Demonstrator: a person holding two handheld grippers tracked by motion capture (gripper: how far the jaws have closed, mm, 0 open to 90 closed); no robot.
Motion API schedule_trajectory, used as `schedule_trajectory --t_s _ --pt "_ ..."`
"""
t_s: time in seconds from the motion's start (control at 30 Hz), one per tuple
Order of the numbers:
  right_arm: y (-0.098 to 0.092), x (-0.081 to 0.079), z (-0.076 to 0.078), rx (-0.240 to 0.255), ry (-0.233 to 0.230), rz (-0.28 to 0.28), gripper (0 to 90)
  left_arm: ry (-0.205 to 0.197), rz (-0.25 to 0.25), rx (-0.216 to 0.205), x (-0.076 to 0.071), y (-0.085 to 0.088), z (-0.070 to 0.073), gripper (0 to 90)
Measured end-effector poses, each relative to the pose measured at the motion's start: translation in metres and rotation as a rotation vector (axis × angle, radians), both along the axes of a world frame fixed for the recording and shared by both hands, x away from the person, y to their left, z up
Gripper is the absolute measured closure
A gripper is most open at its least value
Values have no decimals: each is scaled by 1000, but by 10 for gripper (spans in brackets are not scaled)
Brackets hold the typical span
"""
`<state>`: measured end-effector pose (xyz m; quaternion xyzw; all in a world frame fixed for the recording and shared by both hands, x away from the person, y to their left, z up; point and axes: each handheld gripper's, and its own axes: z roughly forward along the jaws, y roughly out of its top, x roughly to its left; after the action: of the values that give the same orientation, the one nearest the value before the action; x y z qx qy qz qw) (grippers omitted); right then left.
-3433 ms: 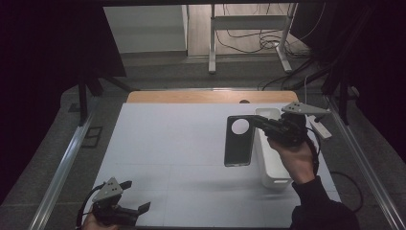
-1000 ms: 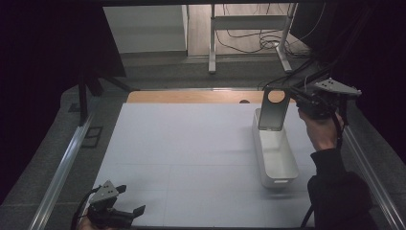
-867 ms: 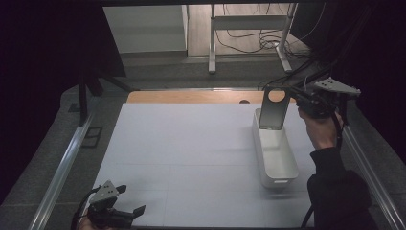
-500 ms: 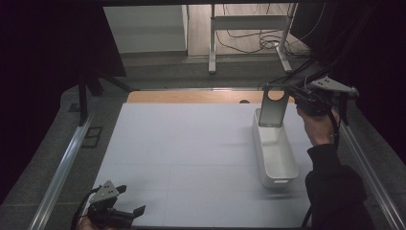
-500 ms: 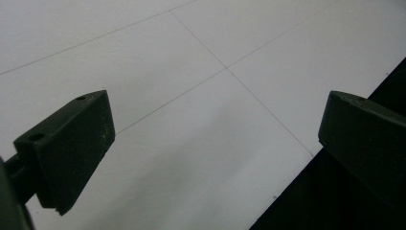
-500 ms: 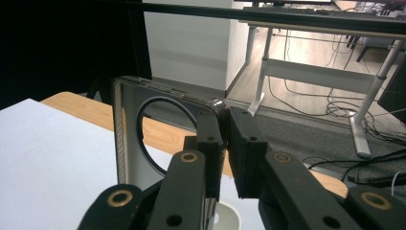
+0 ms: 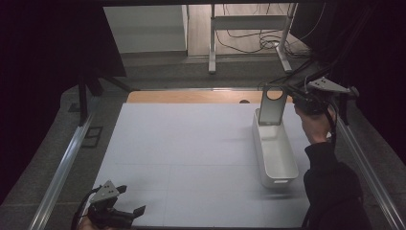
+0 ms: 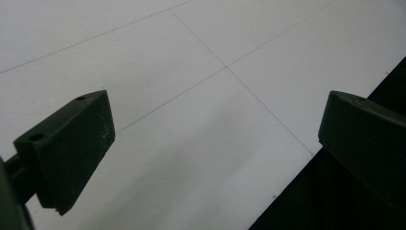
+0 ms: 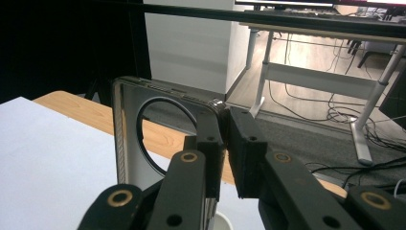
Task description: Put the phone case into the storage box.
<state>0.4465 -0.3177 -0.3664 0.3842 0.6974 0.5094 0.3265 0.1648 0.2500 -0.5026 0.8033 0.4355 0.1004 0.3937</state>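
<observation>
Wide bare white table [image 7: 191, 143], with room across its whole left and middle. One white bin [image 7: 275, 153] sits along the right edge. The right gripper [image 7: 293, 98] clamps one phone case [image 7: 273, 106] by its top corner, upright at the bin's far end. The left gripper [image 7: 131, 213] rests near-left, jaws wide apart, holding nothing.

dim, dark-edged pictures; the white table [image 7: 191, 143] is evenly lit, soft shadows, slight blur
</observation>
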Motion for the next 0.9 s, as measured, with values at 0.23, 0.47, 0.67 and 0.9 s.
schedule_trajectory --t_s 0.23,0.47,0.67,0.9 --pt "-1 7 -8 2 -1 9 832 2 1 -1 0 0 0 0" --pt "-1 12 -18 8 3 15 832 7 2 1 0 -1 0 0" --pt "-1 17 -29 6 7 13 832 9 2 3 0 -1 0 0" --pt "-2 21 -37 3 8 10 832 11 0 5 1 -1 0 0"
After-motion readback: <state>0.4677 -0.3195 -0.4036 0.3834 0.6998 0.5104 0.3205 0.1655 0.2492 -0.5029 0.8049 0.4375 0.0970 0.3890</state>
